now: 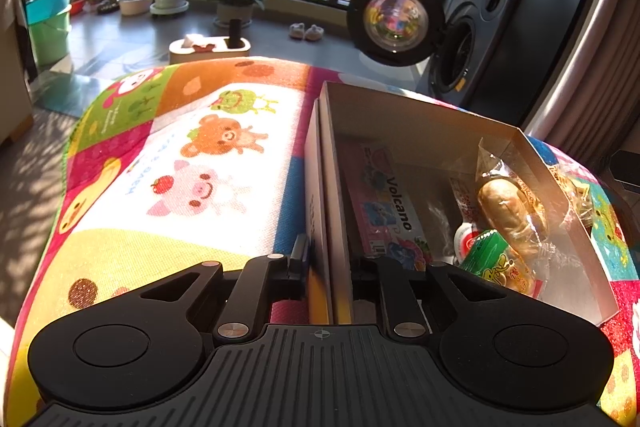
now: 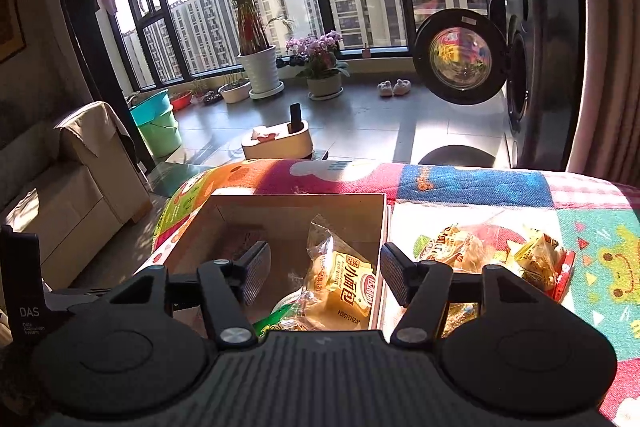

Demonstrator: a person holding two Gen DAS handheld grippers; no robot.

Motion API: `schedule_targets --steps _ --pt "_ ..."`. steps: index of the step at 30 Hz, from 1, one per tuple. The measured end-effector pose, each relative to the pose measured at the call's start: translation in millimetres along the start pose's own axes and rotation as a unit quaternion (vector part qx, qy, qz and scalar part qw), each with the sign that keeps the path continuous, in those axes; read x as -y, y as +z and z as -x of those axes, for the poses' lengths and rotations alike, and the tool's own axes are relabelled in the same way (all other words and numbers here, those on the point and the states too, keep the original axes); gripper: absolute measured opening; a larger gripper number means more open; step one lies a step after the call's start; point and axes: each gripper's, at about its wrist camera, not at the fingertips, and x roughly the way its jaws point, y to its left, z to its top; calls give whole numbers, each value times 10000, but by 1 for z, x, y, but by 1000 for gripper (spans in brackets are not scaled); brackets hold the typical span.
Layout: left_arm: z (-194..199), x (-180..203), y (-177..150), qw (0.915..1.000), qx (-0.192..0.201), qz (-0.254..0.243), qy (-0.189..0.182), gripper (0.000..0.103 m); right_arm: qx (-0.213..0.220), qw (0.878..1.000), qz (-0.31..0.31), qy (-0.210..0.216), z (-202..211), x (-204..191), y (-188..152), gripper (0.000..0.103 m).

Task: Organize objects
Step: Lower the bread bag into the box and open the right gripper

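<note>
A cardboard box stands on a colourful cartoon mat. My left gripper is shut on the box's left wall, one finger outside and one inside. In the box lie a pink "Volcano" pack, a wrapped bread roll and a green snack pack. My right gripper is open and empty above the box, over a yellow bread packet inside it. More wrapped snacks lie on the mat to the right of the box.
An open washing machine stands at the far right. Potted plants, slippers and a tissue holder are on the floor beyond the mat. A sofa and green buckets are to the left.
</note>
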Motion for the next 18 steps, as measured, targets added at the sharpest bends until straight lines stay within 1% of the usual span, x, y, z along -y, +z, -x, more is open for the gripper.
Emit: schedule_targets --steps 3,7,10,13,18 --pt "0 0 0 10000 -3 -2 -1 17 92 9995 -75 -285 6 15 2 68" --pt "0 0 0 10000 -7 -16 0 17 130 9971 -248 -713 8 41 2 72" --pt "0 0 -1 10000 -10 -18 5 17 185 9928 -433 -1105 11 65 -3 75" --pt "-1 -1 -1 10000 -4 -11 18 17 223 9865 -614 -1503 13 86 -10 75" --pt "-1 -2 -1 10000 -8 11 19 17 130 9798 -950 -1755 13 114 -18 77"
